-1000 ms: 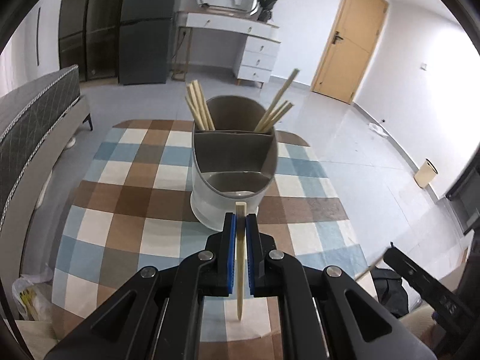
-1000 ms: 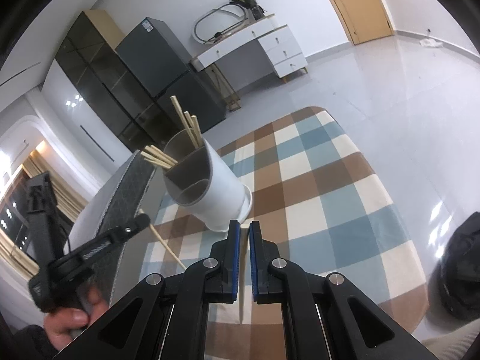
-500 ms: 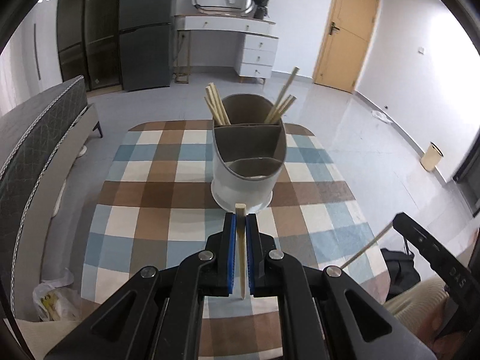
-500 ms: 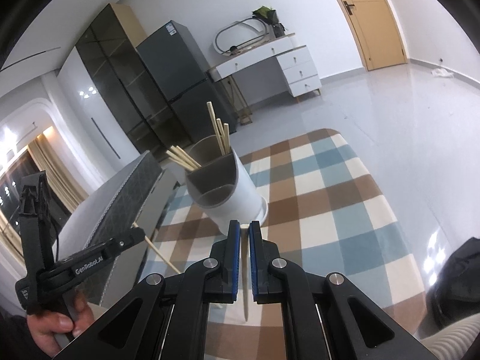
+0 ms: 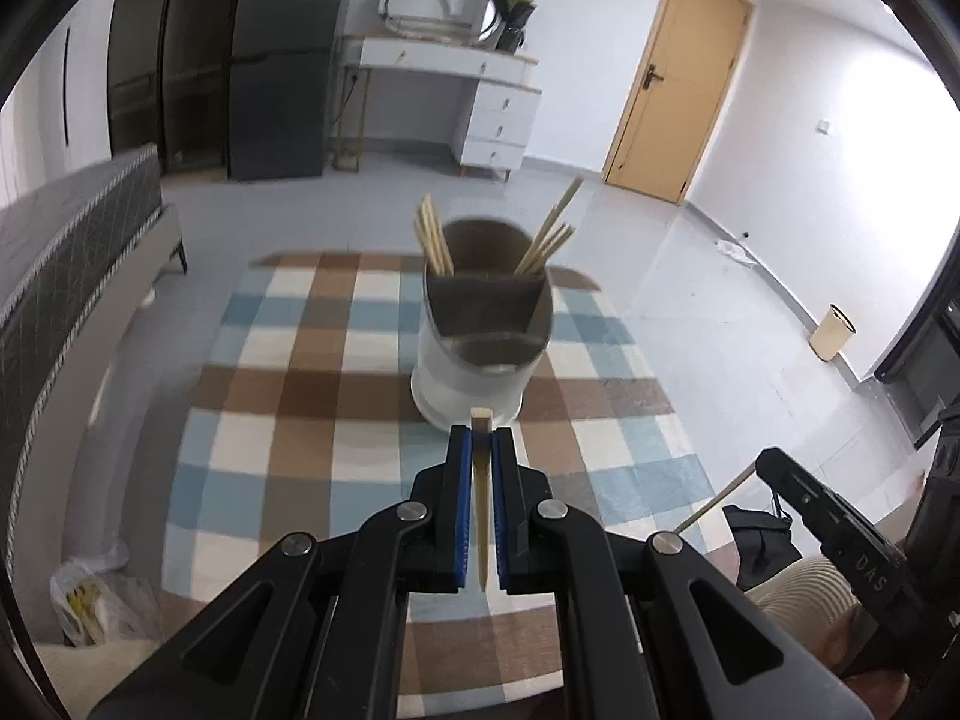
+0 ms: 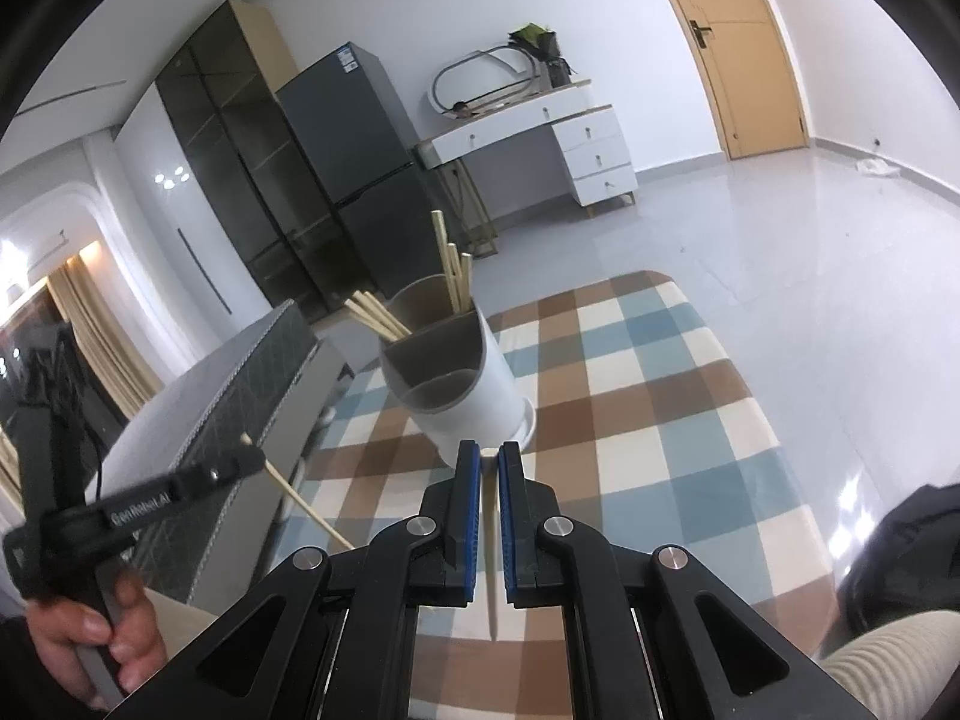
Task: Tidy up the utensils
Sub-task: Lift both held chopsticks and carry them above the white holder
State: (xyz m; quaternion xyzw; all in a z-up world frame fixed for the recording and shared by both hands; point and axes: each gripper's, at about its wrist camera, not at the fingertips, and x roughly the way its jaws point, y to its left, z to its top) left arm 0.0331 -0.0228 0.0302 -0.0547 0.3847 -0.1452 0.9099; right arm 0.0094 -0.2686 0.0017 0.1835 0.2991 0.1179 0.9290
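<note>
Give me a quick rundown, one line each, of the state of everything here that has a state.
Left claw: shut on a chopstick.
Right claw: shut on a second chopstick.
Utensil holder: upright on the checkered tablecloth, chopsticks leaning in its back compartments, nearer compartments look empty.
Door: closed.
Dresser drawers: closed.

A white holder (image 5: 474,372) with a grey-brown inside stands upright on the checked cloth, split into compartments: a low front one and taller back ones. Two bunches of pale wooden chopsticks stand in the back, one bunch (image 5: 433,243) leaning left, the other (image 5: 549,240) leaning right. A further chopstick (image 5: 481,498) is pinched upright between blue pads, blunt end up, near the holder's front. Another chopstick (image 6: 492,546) is likewise clamped, its tapered tip pointing down.
</note>
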